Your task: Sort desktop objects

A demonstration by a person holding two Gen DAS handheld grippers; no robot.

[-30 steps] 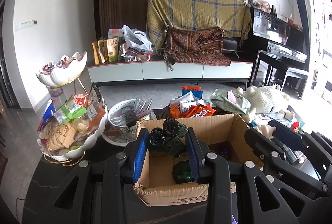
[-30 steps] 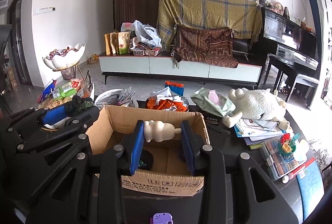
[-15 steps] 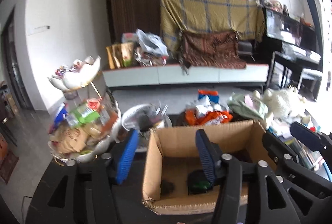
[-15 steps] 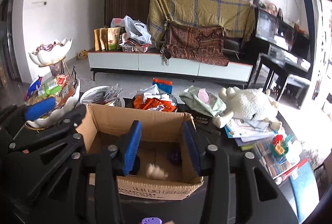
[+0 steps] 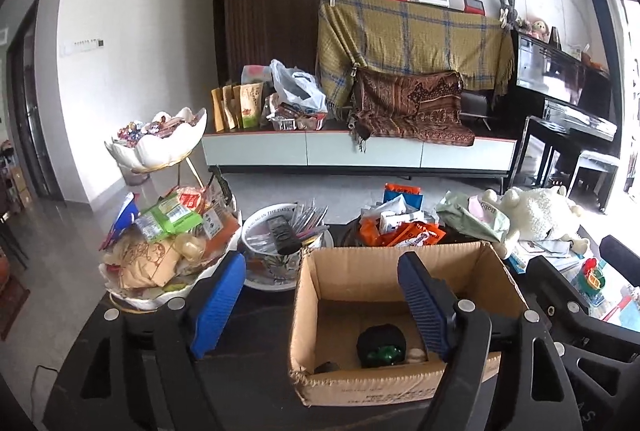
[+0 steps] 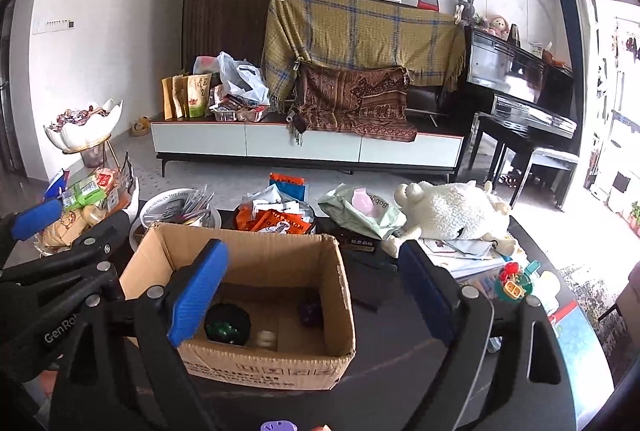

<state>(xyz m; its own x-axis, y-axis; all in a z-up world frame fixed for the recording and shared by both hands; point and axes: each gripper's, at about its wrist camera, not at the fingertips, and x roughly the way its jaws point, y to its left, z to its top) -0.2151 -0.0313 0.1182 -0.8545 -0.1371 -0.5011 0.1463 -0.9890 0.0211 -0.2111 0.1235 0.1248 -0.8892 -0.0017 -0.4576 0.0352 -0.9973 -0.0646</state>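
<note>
Both tools hang over the open brown cardboard box [image 5: 404, 315] on the dark tabletop [image 5: 248, 363], and both are spread wide with nothing between their blue pads. The left tool [image 5: 320, 305] straddles the box's left wall — one pad outside, over the tabletop, the other inside over the box floor. The right tool [image 6: 314, 295] straddles the right wall the same way.

Down in the box, a black-and-green toy vehicle [image 5: 382, 347] sits on the floor near the front wall, with a small cream-white figurine [image 6: 266, 338] just beside it. A small dark purple object [image 6: 311, 311] lies apart, toward the right wall; what it is, I cannot tell.

It is crowded all around. Just left of the box stands a white patterned bowl holding pens and a black remote [image 5: 280, 243], and left of that a white shell-shaped tiered dish piled with snack packets [image 5: 160, 251]. Behind the box is a heap of orange sachets [image 6: 276, 217], then a pale green wipes pack [image 6: 360, 209] touching a cream plush sheep [image 6: 452, 213] lying on papers. A colourful plastic toy [image 6: 514, 281] sits near the right edge.
</note>
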